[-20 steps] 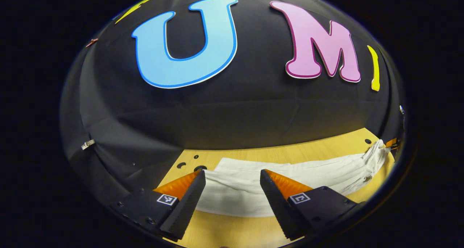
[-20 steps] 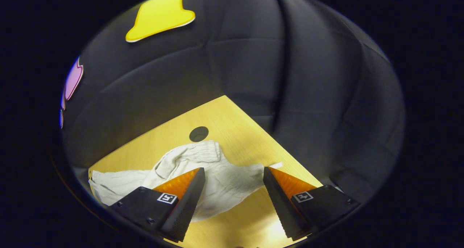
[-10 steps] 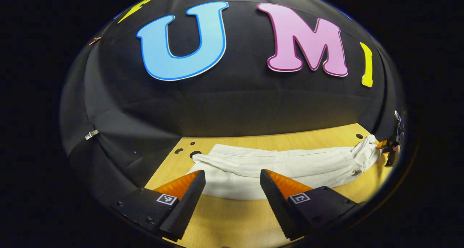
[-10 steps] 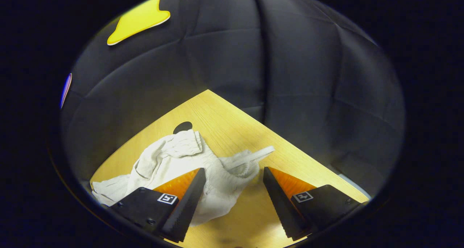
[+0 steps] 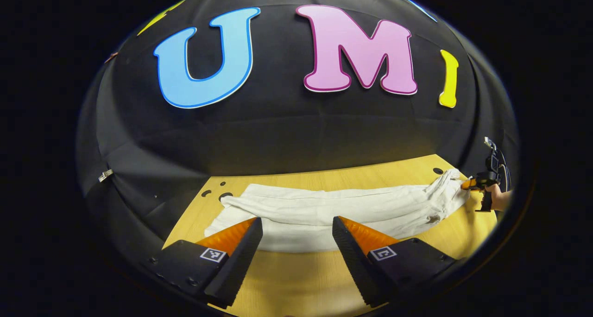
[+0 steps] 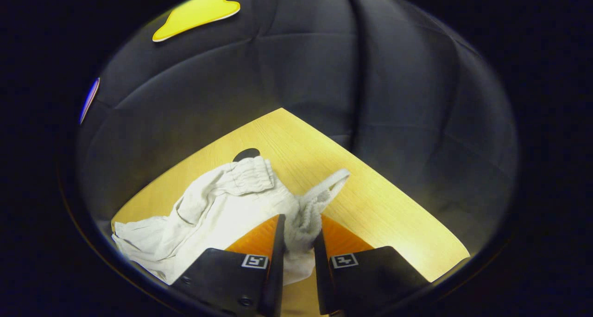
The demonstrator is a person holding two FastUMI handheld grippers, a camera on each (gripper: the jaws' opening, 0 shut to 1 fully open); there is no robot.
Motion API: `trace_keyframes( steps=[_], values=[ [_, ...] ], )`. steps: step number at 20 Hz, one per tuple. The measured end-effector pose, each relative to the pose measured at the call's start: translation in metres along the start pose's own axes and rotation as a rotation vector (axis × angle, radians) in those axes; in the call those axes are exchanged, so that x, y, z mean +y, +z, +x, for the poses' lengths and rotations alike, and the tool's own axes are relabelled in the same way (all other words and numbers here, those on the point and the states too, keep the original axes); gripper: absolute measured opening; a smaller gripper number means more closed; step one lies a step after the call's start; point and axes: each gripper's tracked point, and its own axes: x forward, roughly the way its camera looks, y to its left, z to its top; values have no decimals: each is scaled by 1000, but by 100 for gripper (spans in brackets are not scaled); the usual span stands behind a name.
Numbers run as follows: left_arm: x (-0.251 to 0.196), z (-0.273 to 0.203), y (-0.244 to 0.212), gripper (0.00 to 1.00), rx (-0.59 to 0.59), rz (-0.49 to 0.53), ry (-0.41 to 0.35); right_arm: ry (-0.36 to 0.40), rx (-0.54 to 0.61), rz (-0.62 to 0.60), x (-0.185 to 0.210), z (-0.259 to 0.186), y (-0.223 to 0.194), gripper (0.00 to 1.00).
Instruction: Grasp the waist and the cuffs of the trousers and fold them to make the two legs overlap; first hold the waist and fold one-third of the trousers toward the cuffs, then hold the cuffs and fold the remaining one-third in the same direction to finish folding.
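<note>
I see the trousers (image 5: pixel 343 210) stretched along the table (image 5: pixel 301 280) beyond my left gripper (image 5: pixel 296 233) — jaws spread. My right gripper (image 6: pixel 299 243) now pinches the waist (image 6: pixel 303 215) — half a second ago it gaped.

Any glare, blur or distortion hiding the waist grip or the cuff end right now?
Right gripper view: sharp; glare on the table beside the right gripper, and the trousers look overexposed near the pinched waist, though the grip reads. Left gripper view: sharp; fisheye bows the table edge, and the left gripper stands open.
</note>
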Motion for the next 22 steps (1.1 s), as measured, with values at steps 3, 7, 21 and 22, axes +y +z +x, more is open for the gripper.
trace_keyframes(
  steps=[3, 7, 21, 22],
  values=[
    [5, -4, 0, 97, 4, 5, 12, 36, -7, -35, 4, -7, 10, 17],
    [12, -13, 3, 97, 0, 10, 28, 56, -69, -109, 11, -35, 33, 11],
    [68, -81, -10, 97, -33, -27, 102, 321, -300, -296, 152, -180, 120, 11],
    [75, -86, -14, 97, -32, -32, 108, 345, -303, -290, 156, -184, 119, 11]
  ],
)
